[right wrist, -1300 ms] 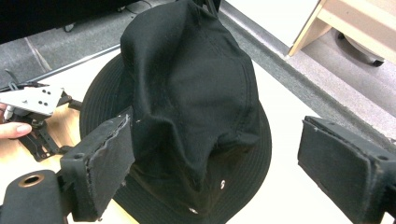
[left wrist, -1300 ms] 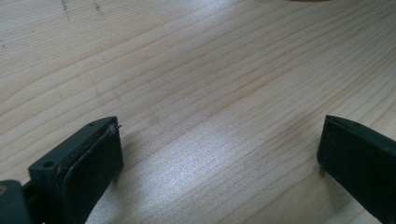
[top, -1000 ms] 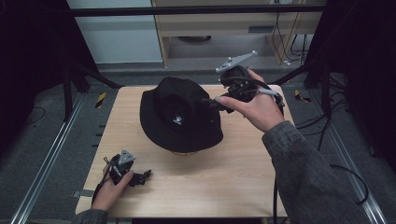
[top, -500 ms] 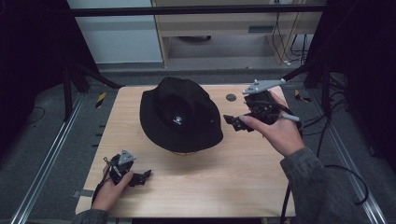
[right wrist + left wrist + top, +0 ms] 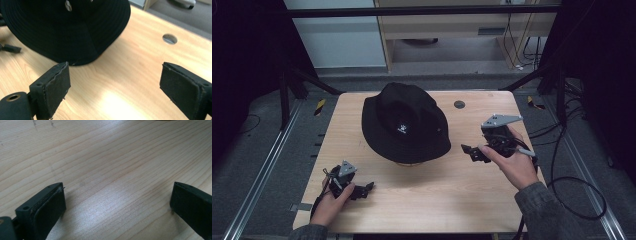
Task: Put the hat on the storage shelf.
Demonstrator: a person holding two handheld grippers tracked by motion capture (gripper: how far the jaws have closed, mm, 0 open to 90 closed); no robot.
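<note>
Left gripper [image 5: 362,190]: lower left of frame, jaws apart over bare table [image 5: 452,200]. Black bucket hat [image 5: 404,125]: centre, brim down on the wood. Right gripper [image 5: 469,151]: right of centre, beside the brim, jaws apart, empty.

The round cloth bucket hat [image 5: 406,125] is solid black, with one small white emblem on the crown front and concentric stitch lines around the brim. The rectangular wooden table [image 5: 452,200] is pale tan, marked with fine parallel grain lines. The left gripper [image 5: 368,187] and the right gripper [image 5: 468,151] are black, each carrying a grey three-cornered plate. The person's sleeve [image 5: 542,210] is dark grey.
</note>
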